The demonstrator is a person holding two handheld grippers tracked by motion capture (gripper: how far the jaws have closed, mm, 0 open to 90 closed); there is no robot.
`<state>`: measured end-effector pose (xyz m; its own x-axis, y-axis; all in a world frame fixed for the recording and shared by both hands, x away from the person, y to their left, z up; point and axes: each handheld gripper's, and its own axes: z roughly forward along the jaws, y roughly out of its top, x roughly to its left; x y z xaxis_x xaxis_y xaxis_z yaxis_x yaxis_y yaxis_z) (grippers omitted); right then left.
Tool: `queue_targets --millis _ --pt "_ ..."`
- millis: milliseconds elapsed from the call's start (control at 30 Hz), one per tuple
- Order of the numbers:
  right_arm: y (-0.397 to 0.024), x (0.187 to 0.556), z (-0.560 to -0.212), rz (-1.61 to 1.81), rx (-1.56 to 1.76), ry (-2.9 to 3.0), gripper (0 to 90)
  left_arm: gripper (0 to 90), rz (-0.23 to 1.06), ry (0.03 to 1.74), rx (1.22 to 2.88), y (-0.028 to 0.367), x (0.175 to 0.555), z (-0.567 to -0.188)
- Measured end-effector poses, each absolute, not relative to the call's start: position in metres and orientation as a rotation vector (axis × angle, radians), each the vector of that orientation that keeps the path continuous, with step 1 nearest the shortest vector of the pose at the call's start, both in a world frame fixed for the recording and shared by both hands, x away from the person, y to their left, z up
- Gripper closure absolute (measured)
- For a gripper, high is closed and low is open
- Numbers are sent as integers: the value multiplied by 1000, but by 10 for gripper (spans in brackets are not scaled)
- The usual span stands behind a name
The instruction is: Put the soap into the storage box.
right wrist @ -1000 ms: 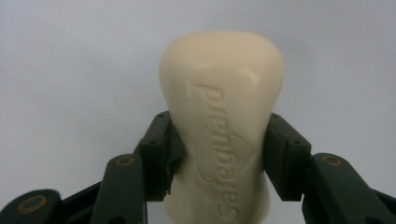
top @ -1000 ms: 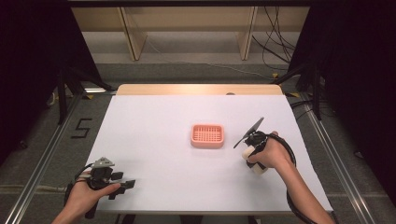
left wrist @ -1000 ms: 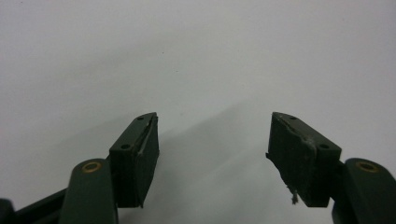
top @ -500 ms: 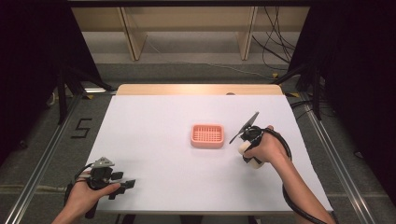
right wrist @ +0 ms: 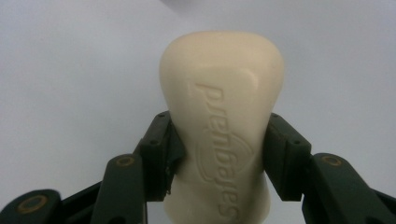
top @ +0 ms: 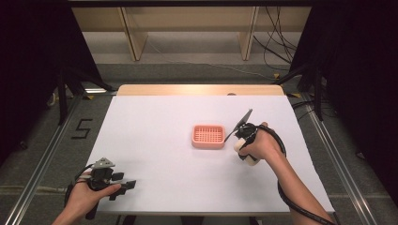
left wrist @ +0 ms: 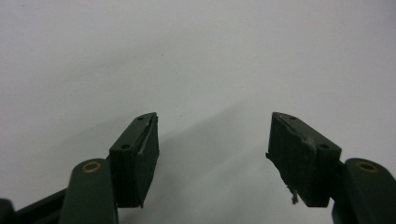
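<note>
White table [top: 155, 140]: right gripper [right wrist: 219, 154] jaws clamp soap bar [right wrist: 222, 102], lower end cut off; left gripper [left wrist: 212, 154] jaws wide.

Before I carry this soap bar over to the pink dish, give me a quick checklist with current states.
1. Grip: right gripper jaws clamp both sides of the soap bar: ok.
2. Hold depth: jaws sit at the bar's narrow waist: ok.
3. Soap dish holds nothing: ok.
4. Path: bare white table between bar and dish: ok.
5. Left gripper open, parked at the near left corner: ok.
6. Bar's height above the table: cannot tell.
</note>
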<state>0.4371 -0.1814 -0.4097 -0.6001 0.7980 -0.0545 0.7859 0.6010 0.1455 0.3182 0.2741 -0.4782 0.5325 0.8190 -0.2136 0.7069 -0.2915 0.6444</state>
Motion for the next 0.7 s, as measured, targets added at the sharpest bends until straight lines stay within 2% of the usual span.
queue_targets --millis 700 --pt "-168 444 -412 124 1211 2746 504 333 203 1237 2062 272 319 -479"
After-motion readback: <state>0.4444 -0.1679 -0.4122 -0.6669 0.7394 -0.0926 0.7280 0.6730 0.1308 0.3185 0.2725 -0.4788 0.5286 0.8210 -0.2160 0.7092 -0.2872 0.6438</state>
